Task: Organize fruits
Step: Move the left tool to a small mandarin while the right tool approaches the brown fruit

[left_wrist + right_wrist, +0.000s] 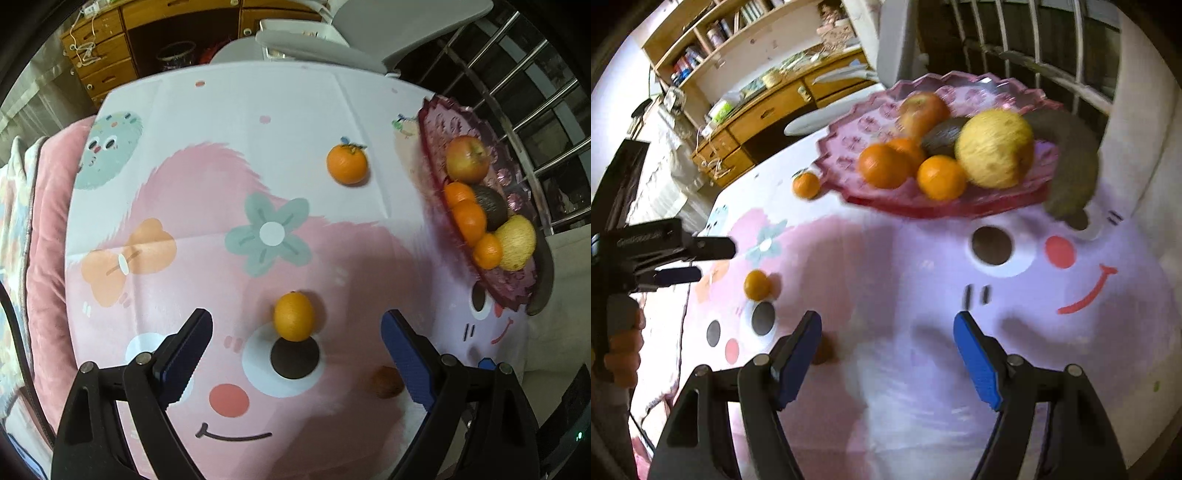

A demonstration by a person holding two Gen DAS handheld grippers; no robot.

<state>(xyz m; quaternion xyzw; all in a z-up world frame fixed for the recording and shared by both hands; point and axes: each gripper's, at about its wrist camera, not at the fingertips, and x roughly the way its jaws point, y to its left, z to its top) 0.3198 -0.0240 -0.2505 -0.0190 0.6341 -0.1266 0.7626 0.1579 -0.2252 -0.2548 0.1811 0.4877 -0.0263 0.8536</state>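
- The pink fruit plate (436,147) sits at the table's right edge, beside metal railings (517,103), holding an apple (467,158), avocado (491,206), yellow pear (517,243) and three oranges.
- Two fruits lie on open tablecloth (240,122): a far orange (347,163) near the plate, and a near orange (293,316), well apart from it.
- A small brown fruit (386,382) lies just beside the left gripper's right finger.
- The left gripper (295,347) hangs spread wide, empty, its fingers flanking the near orange without touching.
- The right gripper (886,354) is spread wide too, holding nothing, over bare cloth in front of the plate.
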